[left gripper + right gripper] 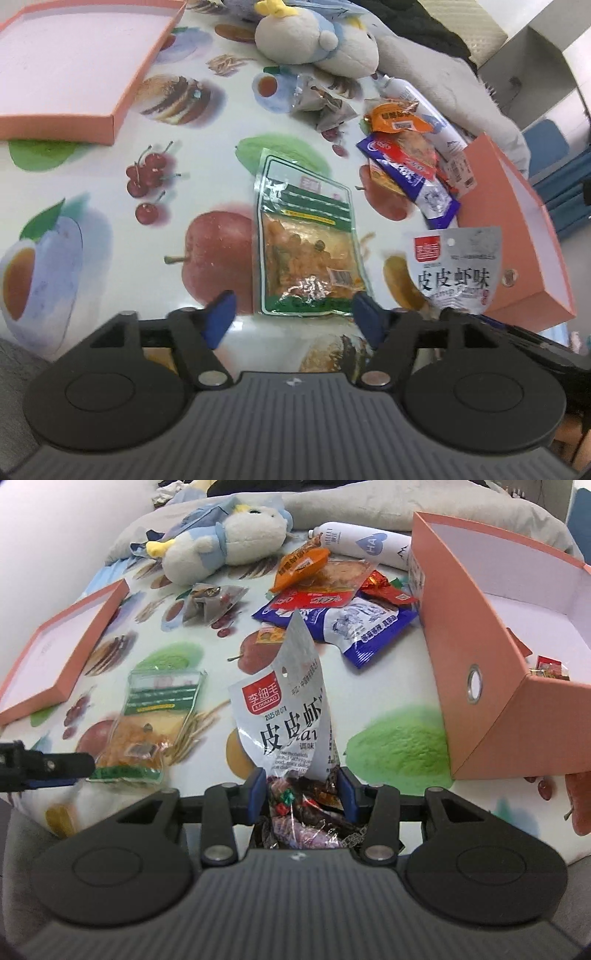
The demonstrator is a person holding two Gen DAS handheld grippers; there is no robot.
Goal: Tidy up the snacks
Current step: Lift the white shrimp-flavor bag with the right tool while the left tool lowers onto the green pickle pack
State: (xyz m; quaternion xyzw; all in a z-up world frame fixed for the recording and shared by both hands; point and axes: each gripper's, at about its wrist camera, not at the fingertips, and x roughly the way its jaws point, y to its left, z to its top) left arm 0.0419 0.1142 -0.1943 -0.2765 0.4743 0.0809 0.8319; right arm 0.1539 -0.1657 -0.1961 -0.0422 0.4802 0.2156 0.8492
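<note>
Careful: your right claw [302,788] is clamped on the silver shrimp snack bag [286,716], held up over the table [399,742] near the orange box [480,686]. It could slip out. Your left claw [291,317] is apart by the green snack bag [306,236].

A silver snack pouch [284,716], pinched between the closed jaws of the right gripper [302,788] and standing up from them, carries a red square logo reading "李细毛" over "LIXIMAO". Below that is the date "2025 08 07", then large black characters "皮皮虾". Seen from the left wrist camera, the same pouch [456,266] sits right of the jaws and reads "皮皮虾味". Far ahead of the right jaws, a white bottle [364,542] shows a blue heart with the letters "HA". Print on the other packets is too blurred to read.
</note>
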